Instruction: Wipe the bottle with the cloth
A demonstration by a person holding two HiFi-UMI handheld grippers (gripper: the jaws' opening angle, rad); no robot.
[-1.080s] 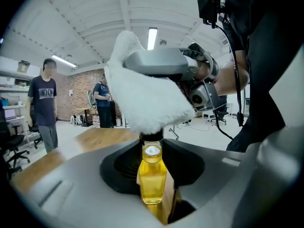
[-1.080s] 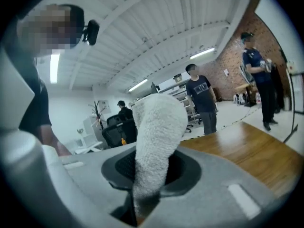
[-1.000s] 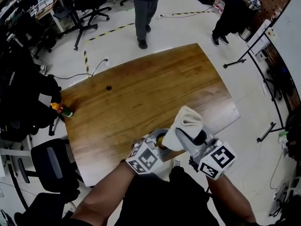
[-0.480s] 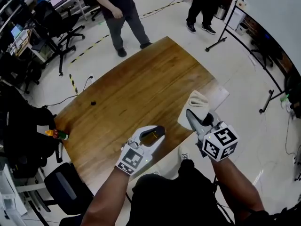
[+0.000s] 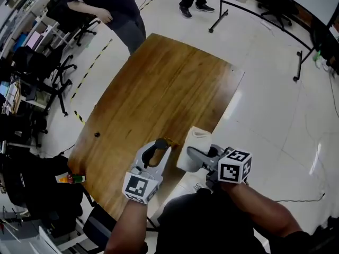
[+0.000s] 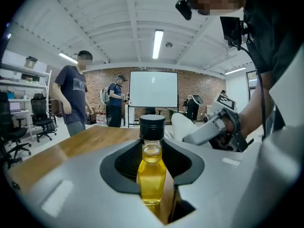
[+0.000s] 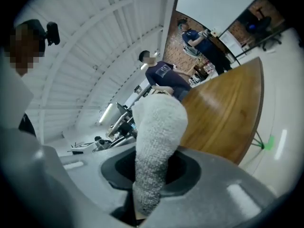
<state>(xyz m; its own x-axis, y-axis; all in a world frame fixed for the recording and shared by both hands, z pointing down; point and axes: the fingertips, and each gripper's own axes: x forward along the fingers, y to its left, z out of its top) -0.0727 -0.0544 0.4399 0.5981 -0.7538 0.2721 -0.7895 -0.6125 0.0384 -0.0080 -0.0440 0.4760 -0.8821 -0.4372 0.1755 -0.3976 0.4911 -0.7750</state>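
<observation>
Wooden counter [image 5: 169, 83] below, busy office beyond. Left gripper [image 5: 157, 151] has its jaws clamped on the bottle [image 6: 152, 172] of yellow liquid (black cap up, body exposed for wiping), raised over the counter's near edge. Right gripper [image 5: 200, 157] jaws pinch the white cloth [image 7: 157, 137], its folded end jutting forward near the bottle, seemingly ready to wipe.

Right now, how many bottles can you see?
2. A yellow-filled bottle with a black cap is gripped in the left hand-held gripper. An orange-capped bottle lies by the table's near left corner. More may be hidden in the clutter.
</observation>
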